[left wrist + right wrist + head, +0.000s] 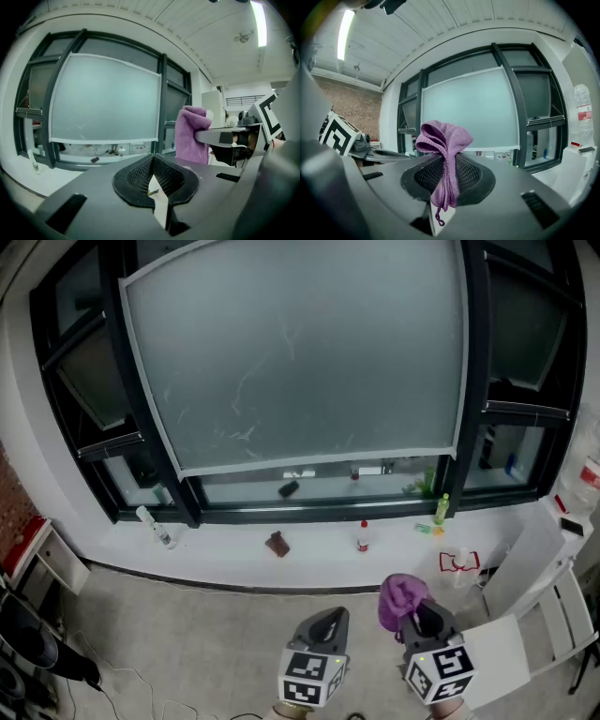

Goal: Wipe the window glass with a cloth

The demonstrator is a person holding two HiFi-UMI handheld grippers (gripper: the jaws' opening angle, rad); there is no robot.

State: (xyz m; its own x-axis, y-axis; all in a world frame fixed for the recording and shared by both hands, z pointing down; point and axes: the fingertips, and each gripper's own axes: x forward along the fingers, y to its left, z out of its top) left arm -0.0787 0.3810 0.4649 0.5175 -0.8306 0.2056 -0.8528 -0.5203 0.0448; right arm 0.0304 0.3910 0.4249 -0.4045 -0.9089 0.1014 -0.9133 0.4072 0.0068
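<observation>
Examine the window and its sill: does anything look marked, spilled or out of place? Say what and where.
The frosted window glass carries pale, scratch-like streaks across its lower middle; they look like smears or scratches. Nothing on the sill looks spilled or toppled. The purple cloth is not yet at the glass.

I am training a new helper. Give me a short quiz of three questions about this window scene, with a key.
1. Which gripper holds the cloth?
2. True or false: the cloth touches the glass.
3. What stands on the sill? A bottles, B a bucket, C a plant.
Key: 1 the right gripper; 2 false; 3 A.
</observation>
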